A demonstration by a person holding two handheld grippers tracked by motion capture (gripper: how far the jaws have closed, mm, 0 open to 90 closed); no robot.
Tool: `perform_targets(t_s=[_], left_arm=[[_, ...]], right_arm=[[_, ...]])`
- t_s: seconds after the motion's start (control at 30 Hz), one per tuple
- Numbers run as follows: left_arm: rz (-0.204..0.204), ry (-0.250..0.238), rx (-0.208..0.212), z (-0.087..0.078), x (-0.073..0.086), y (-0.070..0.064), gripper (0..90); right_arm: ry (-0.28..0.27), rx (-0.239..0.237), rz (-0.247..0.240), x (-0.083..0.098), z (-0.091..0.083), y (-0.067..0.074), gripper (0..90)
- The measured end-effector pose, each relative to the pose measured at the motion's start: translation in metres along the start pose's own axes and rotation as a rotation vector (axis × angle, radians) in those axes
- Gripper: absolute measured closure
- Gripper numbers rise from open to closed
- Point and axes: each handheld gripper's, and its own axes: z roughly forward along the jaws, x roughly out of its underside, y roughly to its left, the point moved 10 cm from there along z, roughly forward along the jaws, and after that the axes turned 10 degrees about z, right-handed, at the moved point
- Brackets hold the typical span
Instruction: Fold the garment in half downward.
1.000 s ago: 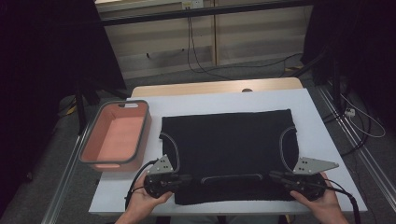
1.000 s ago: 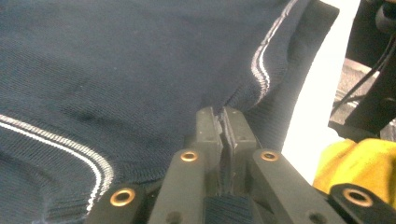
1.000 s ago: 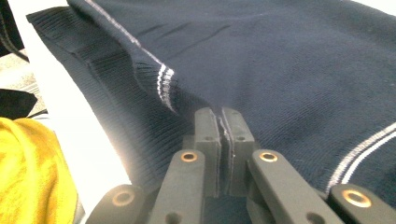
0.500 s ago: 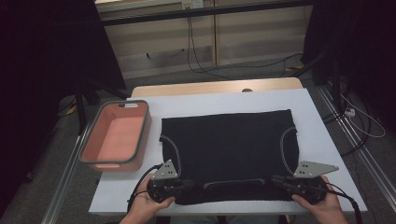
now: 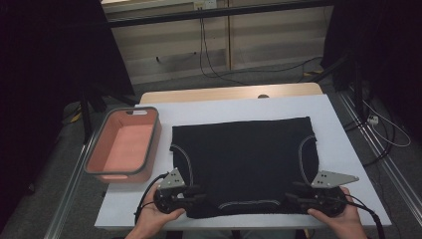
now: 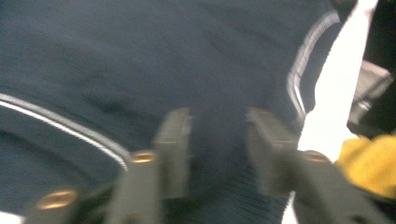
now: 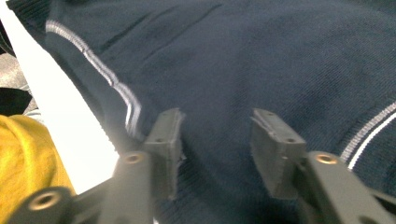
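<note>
A dark navy knit garment point(image 5: 244, 159) with thin white stripes lies folded flat on the white table point(image 5: 338, 129). My left gripper point(image 5: 198, 192) rests at its near left corner and my right gripper point(image 5: 294, 198) at its near right corner, both pointing inward. In the left gripper view the left gripper point(image 6: 217, 116) has its jaws apart over the knit point(image 6: 140, 56). The right gripper point(image 7: 217, 119) stands the same way over the cloth point(image 7: 261, 56). Both pairs of jaws have just been opening. Cloth lies below the gaps and the pads do not press on it.
A pink basket point(image 5: 154, 139) with a grey rim stands at the table's left side, beside the garment. The table's near edge runs just under both hands. Yellow fabric point(image 7: 23, 154) shows past the table edge. Cables lie on the floor behind the table.
Both grippers held the garment's near edge, drew it slightly toward the person and set it down. Their jaws have come apart, and the edge lies flat.
</note>
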Motion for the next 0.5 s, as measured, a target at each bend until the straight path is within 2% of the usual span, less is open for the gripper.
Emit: perform_targets(t_s=[0.07,0.17,0.33,0.43,0.5], left_arm=[[-0.01,-0.012,-0.04,-0.003,-0.001,0.008,41.1],[-0.024,-0.007,-0.081,-0.004,0.002,0.019,31.5],[-0.019,-0.003,-0.125,-0.002,0.006,0.029,21.1],[-0.034,-0.007,-0.134,0.0,0.006,0.033,13.2],[-0.036,-0.008,-0.139,0.001,0.006,0.035,11.5]], right_arm=[[-0.009,0.002,0.002,-0.002,0.002,0.0,43.7],[-0.021,0.019,0.007,-0.005,0.006,-0.002,36.3],[-0.056,0.005,0.007,-0.012,0.004,0.001,31.3],[-0.065,0.0,0.003,-0.014,0.004,0.002,28.8],[-0.068,-0.001,-0.001,-0.016,0.006,0.003,26.6]])
